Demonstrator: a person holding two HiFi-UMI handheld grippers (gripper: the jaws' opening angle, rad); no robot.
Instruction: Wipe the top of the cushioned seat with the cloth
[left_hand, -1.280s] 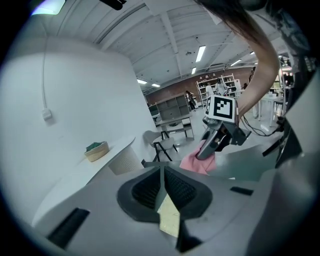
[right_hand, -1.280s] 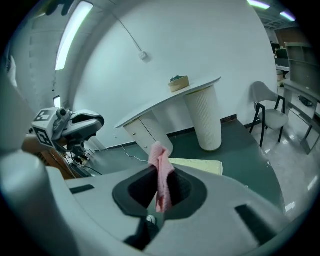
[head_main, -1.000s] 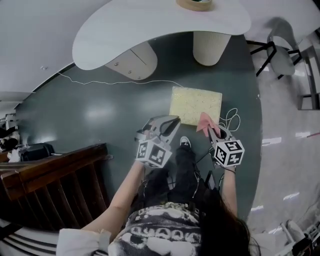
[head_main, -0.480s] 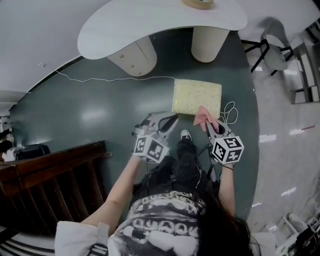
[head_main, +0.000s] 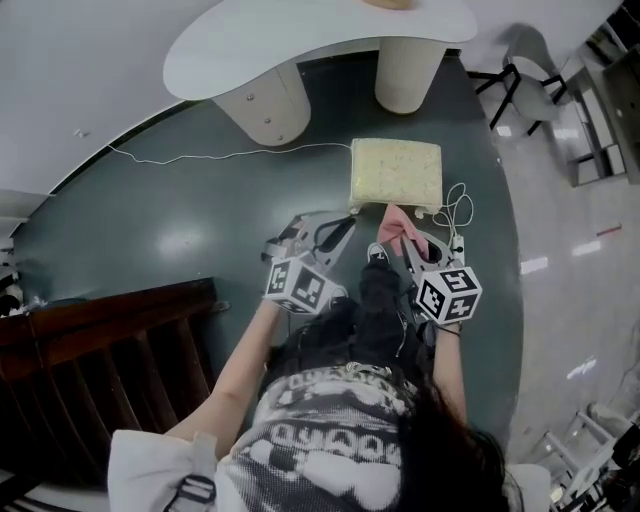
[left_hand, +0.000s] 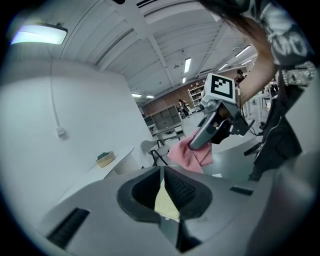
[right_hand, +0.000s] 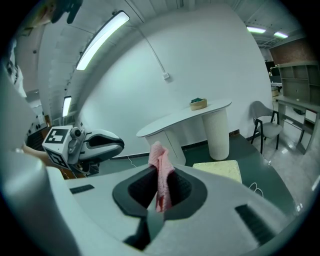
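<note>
The cushioned seat (head_main: 395, 170), pale yellow, sits on the dark green floor (head_main: 180, 220) just before a white table (head_main: 300, 40). The left gripper view shows only a sliver of it. The right gripper (head_main: 404, 238) pinches the pink cloth (head_main: 396, 220) at the seat's near edge; whether they touch is unclear. The left gripper (head_main: 345, 224) has its jaws closed on nothing.

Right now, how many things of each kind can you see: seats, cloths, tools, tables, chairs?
seat: 1
cloth: 1
tools, left tool and right tool: 2
table: 1
chair: 1
Total: 6
</note>
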